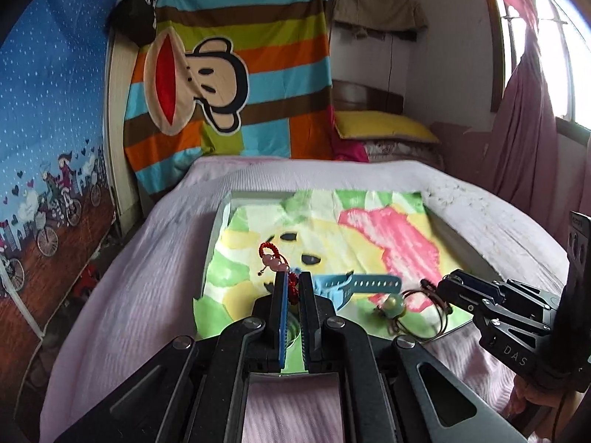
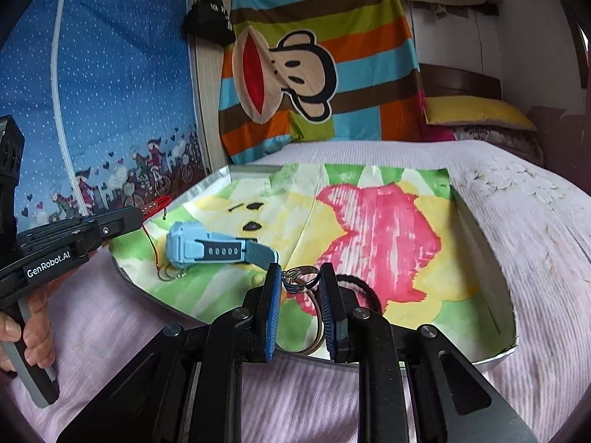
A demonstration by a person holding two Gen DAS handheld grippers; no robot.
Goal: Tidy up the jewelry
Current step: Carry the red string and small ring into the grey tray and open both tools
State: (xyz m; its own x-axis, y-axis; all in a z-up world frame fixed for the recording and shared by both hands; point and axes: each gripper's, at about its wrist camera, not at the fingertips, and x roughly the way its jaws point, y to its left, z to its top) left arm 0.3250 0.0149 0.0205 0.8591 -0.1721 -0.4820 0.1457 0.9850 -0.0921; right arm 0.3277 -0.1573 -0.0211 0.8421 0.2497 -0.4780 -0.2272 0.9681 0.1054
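My left claw is pinched together on the red braided bracelet. The knotted red cord is caught between the pads, while the loop and its pink beads hang out past the fingertips on the left, over the tray. That bracelet is already taken up. What matters for the coming move is where it sits relative to the blue watch.

Seen from my left wrist, the watch lies just right of the claw tips, its strap running left to right across my line of approach. From the right wrist, the watch body is toward the tray's left end and the strap trails right toward my right claw. So the long axis lies crosswise to both claws.

My right claw stands apart, not clamped on anything. A silver ring piece sits between its pads, with a thin metal hoop below and a black hair tie just right of it. I cannot tell whether the pads touch the ring.

Right of the watch, in the left view, a green bead on a brown cord lies near the right claw. That piece is the right hand's by nearness.

Beyond the watch, the patterned cloth lining the tray is bare toward the far rim. I judge that open stretch the natural place to lay the bracelet, straight ahead of the left claw. The tray rests on the bed.
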